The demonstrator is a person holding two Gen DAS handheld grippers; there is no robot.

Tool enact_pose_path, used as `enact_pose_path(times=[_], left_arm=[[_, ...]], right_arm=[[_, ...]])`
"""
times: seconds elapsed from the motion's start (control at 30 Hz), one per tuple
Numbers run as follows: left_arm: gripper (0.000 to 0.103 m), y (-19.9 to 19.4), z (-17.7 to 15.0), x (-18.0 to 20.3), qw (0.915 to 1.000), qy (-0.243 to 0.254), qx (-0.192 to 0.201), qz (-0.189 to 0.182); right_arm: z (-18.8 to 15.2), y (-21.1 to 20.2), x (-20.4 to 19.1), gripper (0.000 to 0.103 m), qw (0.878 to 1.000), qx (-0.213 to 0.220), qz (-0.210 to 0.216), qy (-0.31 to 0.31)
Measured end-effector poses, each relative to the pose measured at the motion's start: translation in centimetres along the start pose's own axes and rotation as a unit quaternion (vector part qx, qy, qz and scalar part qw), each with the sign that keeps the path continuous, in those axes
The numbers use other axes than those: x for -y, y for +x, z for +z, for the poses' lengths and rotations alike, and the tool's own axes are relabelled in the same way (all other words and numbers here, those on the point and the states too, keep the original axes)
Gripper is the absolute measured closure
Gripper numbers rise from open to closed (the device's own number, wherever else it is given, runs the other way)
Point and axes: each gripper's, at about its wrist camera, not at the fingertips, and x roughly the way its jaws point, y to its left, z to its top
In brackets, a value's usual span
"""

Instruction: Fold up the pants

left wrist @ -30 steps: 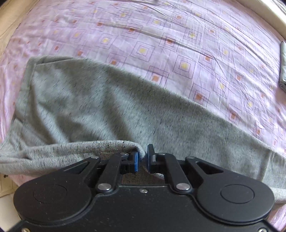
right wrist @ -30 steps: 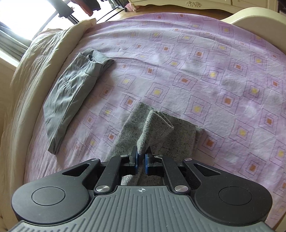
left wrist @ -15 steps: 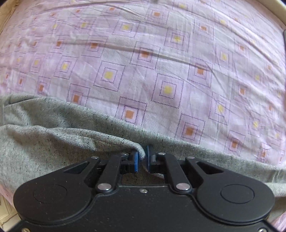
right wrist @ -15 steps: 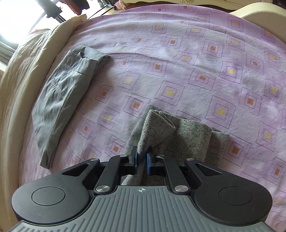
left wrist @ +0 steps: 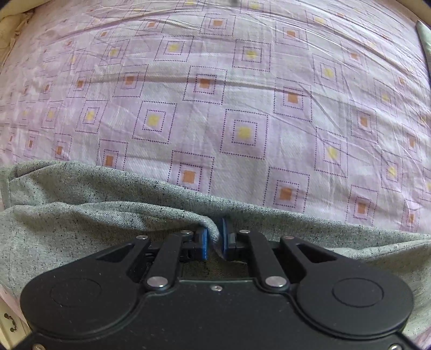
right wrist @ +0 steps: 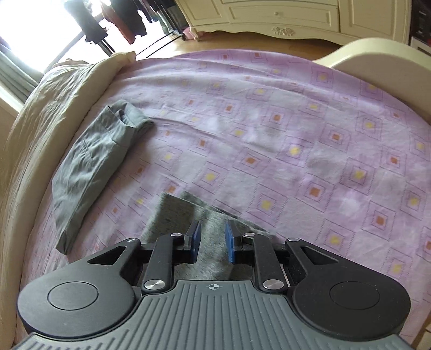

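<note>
Speckled grey pants [left wrist: 80, 215] lie across the near edge of a bed with a pink patterned sheet [left wrist: 242, 94]. In the left wrist view my left gripper [left wrist: 214, 237] points down and is shut on a raised fold of the pants' upper edge, pinched between its blue pads. In the right wrist view the pants' leg end [right wrist: 186, 215] lies flat on the sheet. My right gripper [right wrist: 212, 239] hovers over it with its jaws opening; the blue pads stand apart and do not press the cloth.
A second pair of folded grey pants [right wrist: 94, 164] lies at the left of the bed beside a beige quilt [right wrist: 45, 107]. The cream footboard [right wrist: 377, 62] curves at the right. A white dresser [right wrist: 282, 16] and a clothes rack stand beyond the bed.
My right gripper let go of the raised leg end, which dropped flat, and it pulled back. My left gripper carried its fold over the pants and lower, so more sheet shows.
</note>
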Motion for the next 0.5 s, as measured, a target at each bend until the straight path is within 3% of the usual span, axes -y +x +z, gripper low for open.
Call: enact_pose_path(times=[0.27, 0.5], left_arm=[[0.087, -0.2, -0.5, 3.4, 0.9993, 0.007, 0.002, 0.037], [0.085, -0.9, -0.2, 6.4, 0.9962, 0.042, 0.001, 0.076]], right_arm=[[-1.1, 2.6, 2.4, 0.074, 0.998, -0.050, 0.023, 0.031], [-1.4, 5.1, 2.8, 0.075, 0.992, -0.086, 0.042, 0.077]])
